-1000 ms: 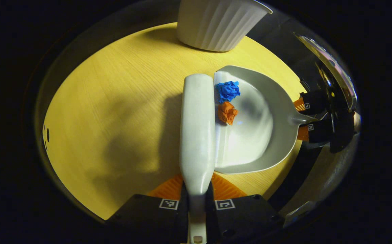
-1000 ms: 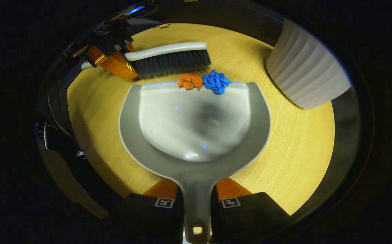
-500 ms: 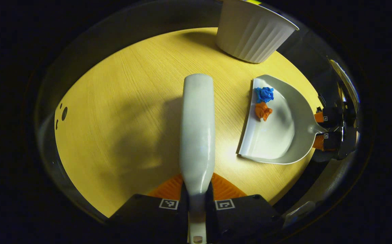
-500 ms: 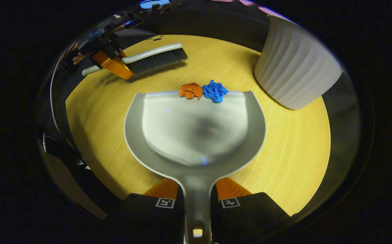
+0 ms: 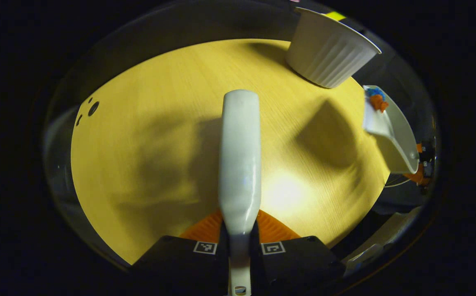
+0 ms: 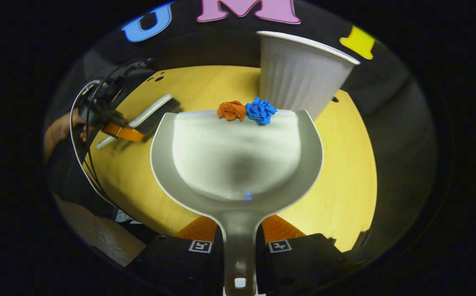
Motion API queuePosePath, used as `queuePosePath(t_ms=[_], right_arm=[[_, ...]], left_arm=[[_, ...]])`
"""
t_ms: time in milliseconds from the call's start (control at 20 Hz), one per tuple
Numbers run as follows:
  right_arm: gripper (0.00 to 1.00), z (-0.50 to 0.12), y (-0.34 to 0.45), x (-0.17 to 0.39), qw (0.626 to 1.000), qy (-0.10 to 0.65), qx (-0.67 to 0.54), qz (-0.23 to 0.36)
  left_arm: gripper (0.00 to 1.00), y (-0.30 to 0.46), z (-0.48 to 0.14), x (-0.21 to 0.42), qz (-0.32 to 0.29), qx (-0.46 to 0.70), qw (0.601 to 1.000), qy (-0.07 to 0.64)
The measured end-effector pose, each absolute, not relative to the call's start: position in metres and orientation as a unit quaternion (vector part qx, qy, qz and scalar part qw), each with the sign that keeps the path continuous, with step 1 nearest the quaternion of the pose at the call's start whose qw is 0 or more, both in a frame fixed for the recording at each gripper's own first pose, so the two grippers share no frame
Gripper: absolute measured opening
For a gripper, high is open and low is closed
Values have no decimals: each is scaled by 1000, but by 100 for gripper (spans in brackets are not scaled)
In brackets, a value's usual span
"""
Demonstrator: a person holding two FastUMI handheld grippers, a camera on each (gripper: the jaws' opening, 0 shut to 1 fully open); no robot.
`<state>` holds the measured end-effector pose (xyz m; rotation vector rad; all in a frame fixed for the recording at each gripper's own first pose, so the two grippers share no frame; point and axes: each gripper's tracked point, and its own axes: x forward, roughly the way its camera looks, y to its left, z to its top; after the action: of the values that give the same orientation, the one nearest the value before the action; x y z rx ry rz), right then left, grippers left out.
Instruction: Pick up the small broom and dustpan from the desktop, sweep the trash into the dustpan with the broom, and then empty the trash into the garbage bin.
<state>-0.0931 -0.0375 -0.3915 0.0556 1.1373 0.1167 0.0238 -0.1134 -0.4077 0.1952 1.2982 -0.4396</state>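
Left hand-held gripper [image 5: 238,242] clamps the broom [image 5: 240,156] by its handle, both fingers pressed on it, the broom's back stretching out over the yellow counter [image 5: 147,135]. Over to the right hand-held gripper [image 6: 240,246], and it's closed tight on the dustpan [image 6: 238,164] handle, pan lifted clear of the counter with the orange paper ball [image 6: 231,110] and blue paper ball [image 6: 261,110] sitting side by side, touching, at its front lip. Just beyond that lip stands the white ribbed garbage bin [image 6: 299,82].

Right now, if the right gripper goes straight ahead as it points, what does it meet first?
Probably the white garbage bin: it stands just beyond the dustpan lip, slightly right of centre. Depth is unclear.
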Motion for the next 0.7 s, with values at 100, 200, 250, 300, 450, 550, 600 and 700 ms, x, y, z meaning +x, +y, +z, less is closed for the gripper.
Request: queuePosePath(t_ms=[100,200,250,300,450,550,600,700], right_arm=[[34,-379,-47,-85,845,533,29,22],[35,-362,-53,-71,849,528,24,-3],[34,-354,-51,-62,850,527,25,-12],[34,-341,-53,-55,852,523,26,-20],[34,-310,-60,-35,849,525,37,-34],[34,-290,-68,-9,847,528,49,-38],[34,-280,-77,2,847,529,50,-39],[34,-270,-91,26,843,535,35,-38]], left_arm=[[25,-104,-406,14,-202,92,772,595],[25,-95,-407,3,-208,92,770,596],[25,-93,-409,-3,-212,91,769,597],[24,-89,-412,-8,-216,91,767,598],[24,-83,-420,-18,-229,89,761,601],[25,-82,-424,-25,-237,89,758,601],[25,-81,-425,-27,-240,89,758,600],[25,-79,-423,-29,-245,87,758,598]])
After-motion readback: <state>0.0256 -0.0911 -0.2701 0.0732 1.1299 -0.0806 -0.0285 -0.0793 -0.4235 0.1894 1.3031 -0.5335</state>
